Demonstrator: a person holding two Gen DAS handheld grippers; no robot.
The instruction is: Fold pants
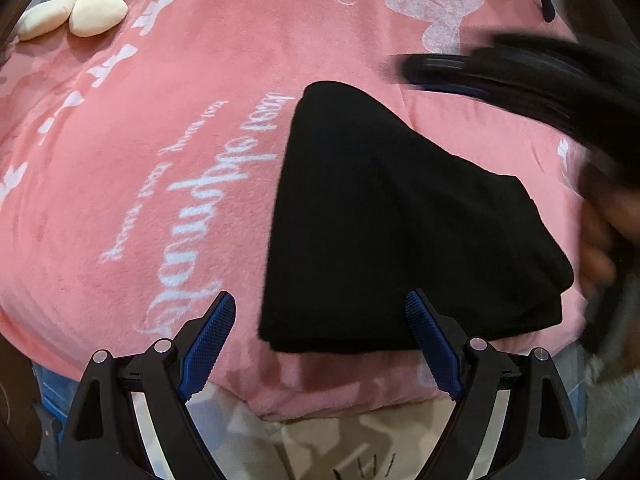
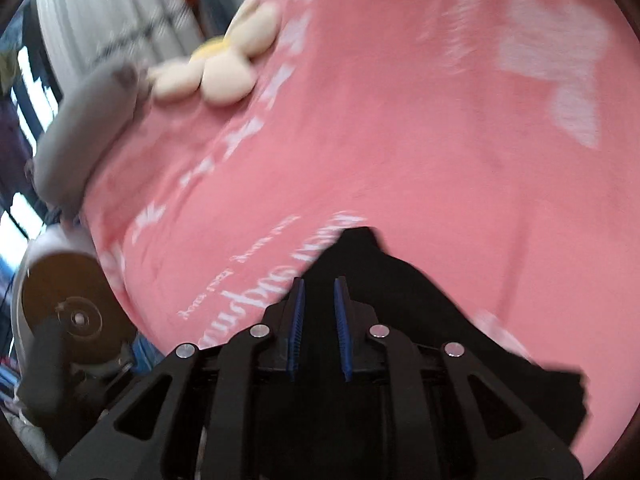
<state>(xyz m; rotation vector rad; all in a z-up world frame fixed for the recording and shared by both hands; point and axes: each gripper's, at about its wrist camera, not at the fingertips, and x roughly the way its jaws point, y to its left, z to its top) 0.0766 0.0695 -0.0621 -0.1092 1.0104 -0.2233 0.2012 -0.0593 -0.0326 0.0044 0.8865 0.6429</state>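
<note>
Underneath everything spreads a pink blanket with white script, covering the bed. On it lie the black pants, folded into a compact bundle near the blanket's near edge. A cream flower-shaped cushion sits well apart at the far left. The left gripper has its fingers spread wide, empty, just before the bundle. The right gripper, blurred, has fingers nearly together with a narrow gap, above the pants; whether they pinch cloth I cannot tell.

even soft light, motion blur, fisheye edges
</note>
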